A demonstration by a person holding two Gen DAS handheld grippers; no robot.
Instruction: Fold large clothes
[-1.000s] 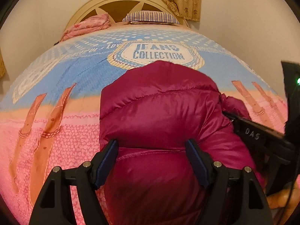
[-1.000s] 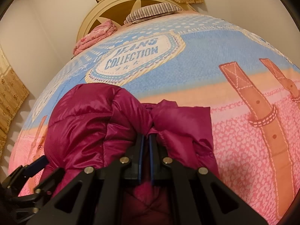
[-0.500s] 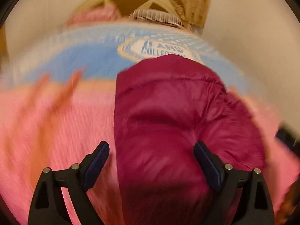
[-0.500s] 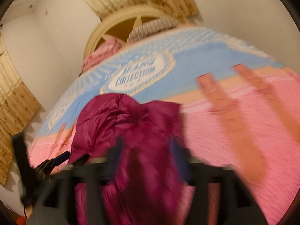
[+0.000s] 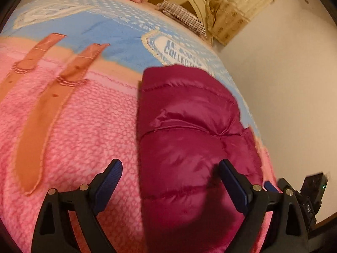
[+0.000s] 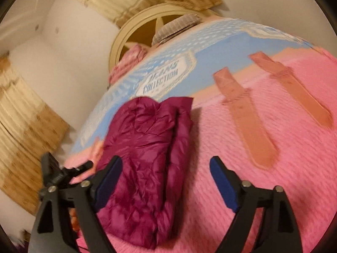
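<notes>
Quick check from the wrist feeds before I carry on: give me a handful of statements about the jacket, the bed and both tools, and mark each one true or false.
1. The magenta puffer jacket lies folded into a bundle on the bed cover. True.
2. The right tool is clamped on the jacket. False: its jaws are opening and nothing is pinched between them.
3. The left tool is open. True: its pads stand wide apart, gripping nothing.
4. The jacket hangs off the bed. False: it rests on the cover.
5. A striped pillow lies by the headboard. True.
6. The cover is plain white. False: it is pink and blue, printed with belt straps.
</notes>
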